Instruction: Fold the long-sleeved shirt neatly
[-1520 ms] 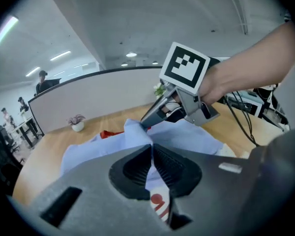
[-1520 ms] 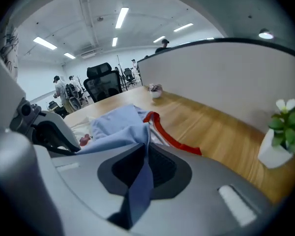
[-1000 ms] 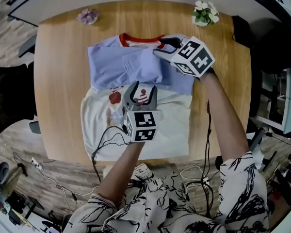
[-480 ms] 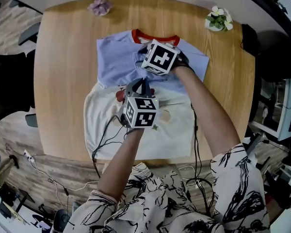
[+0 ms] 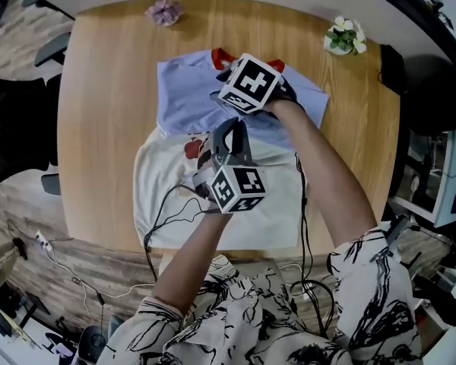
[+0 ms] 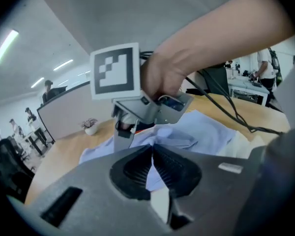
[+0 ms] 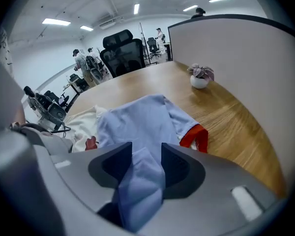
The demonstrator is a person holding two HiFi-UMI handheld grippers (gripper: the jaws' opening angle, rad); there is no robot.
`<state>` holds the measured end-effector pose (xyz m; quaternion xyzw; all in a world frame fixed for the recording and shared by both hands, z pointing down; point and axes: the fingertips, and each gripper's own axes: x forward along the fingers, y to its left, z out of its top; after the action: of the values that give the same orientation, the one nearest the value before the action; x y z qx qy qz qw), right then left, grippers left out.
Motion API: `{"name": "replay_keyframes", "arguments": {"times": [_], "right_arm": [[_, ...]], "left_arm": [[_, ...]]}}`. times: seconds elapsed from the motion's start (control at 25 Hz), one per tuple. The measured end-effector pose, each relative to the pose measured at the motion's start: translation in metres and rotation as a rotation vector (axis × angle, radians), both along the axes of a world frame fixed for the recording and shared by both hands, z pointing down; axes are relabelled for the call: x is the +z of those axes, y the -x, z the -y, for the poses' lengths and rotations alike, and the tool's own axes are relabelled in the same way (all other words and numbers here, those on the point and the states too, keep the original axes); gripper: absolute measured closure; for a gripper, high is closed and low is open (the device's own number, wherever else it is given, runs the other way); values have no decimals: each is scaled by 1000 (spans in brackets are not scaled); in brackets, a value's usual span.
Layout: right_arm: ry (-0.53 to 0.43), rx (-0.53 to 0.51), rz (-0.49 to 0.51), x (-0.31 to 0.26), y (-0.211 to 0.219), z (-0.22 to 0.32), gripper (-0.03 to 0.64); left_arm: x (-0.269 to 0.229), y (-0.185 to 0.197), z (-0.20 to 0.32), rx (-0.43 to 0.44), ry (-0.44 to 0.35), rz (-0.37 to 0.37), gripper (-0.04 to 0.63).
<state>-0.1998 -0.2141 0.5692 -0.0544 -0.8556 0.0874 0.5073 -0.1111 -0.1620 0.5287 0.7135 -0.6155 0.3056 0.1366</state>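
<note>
Strip lights (image 7: 56, 21) glow overhead; black office chairs (image 7: 123, 53) wait beyond the wooden table (image 5: 106, 128) (plank floor (image 5: 23, 204) beneath).

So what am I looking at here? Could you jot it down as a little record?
Surface: wooden table
Garment: shirt, cream body, blue top, red collar
Left tongs: shut on the shirt where blue meets cream
Right tongs: shut on the blue sleeve
Also there: purple plant and white-flowered plant, at the far edge
</note>
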Motion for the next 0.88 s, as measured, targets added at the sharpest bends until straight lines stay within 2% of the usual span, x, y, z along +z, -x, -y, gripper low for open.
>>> {"name": "replay_keyframes", "arguments": {"times": [0.12,0.2,0.24,0.32,0.36,0.48,0.64,0.76,0.88], "right_arm": [[11,-52,-96,9,-5,-9,416],[1,-104,-175,22,-11,-14,417],[-10,-126,-206,29,-15,-16,450],[-31,-139,-228,36,-19,-15,581],[-36,-130,-218,36,-19,-14,586],[-26,-69,-143,22,-17,-8,591],[42,71,47,-25,-19,14,592],[49,137,169,-63,-37,35,592],[45,181,250,-89,-71,51,592]], "left_arm": [[-2,-9,0,43,-14,72,578],[1,-13,-2,52,-11,88,578],[3,-15,-3,50,-6,86,578],[7,-15,-5,46,4,78,578],[8,-13,-5,44,7,77,578],[6,-8,-4,41,3,78,578],[-12,-12,0,58,-22,84,577],[-29,-25,7,74,-55,87,578],[-46,-48,16,111,-82,116,577]]}}
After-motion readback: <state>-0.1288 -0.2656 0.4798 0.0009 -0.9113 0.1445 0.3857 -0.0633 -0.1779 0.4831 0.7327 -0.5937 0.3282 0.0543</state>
